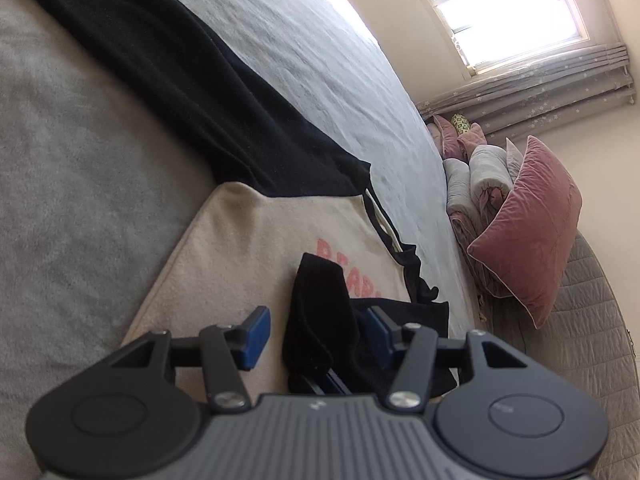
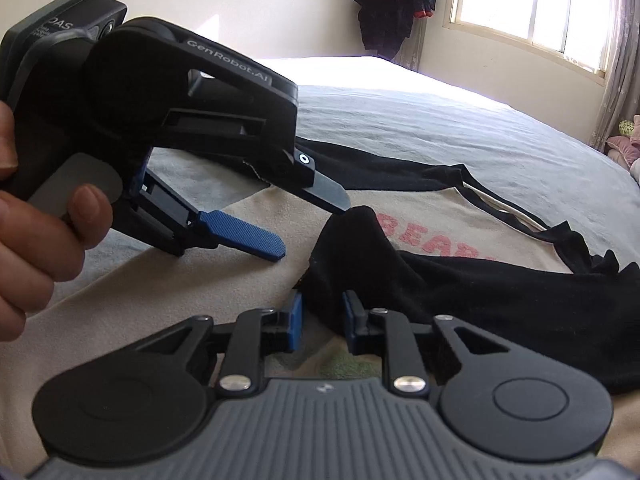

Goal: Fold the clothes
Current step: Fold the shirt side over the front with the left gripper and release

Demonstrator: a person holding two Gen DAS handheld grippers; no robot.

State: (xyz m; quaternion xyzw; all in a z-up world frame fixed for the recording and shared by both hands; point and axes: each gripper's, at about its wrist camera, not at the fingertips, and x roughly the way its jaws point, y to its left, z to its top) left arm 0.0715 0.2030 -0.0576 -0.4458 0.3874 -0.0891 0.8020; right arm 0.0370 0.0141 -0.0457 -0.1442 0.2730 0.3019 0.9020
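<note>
Between the blue pads of the right gripper (image 2: 320,314), a bunched fold of the black sleeve (image 2: 460,292) is pinched; jaws narrow, closed on the cloth. The sleeve runs from that grip rightward across the cream shirt (image 2: 248,280), which lies flat on the bed (image 2: 440,120) with pink lettering (image 2: 432,246) partly covered by the black cloth.

Left gripper (image 2: 310,228) just above and to the left in the right wrist view, held by a person's hand (image 2: 36,240). Its jaws stand about half open: upper finger tip touching the raised peak of the black sleeve, lower blue pad (image 2: 244,234) free, above the cream fabric and apart from the sleeve. From the left wrist view, the same black fold (image 1: 316,312) rises between the two pads, nearer the right one; no squeeze visible.

Farther out: black back panel or second sleeve (image 1: 180,80) spread across the grey bedcover, black neck trim (image 2: 532,224) curling at the shirt's edge. Pink cushion (image 1: 528,224) and rolled grey bedding (image 1: 476,180) at the head of the bed. Window (image 2: 532,8) bright, curtain (image 1: 540,92) beneath it, dark clothes (image 2: 396,4) hanging in the corner.
</note>
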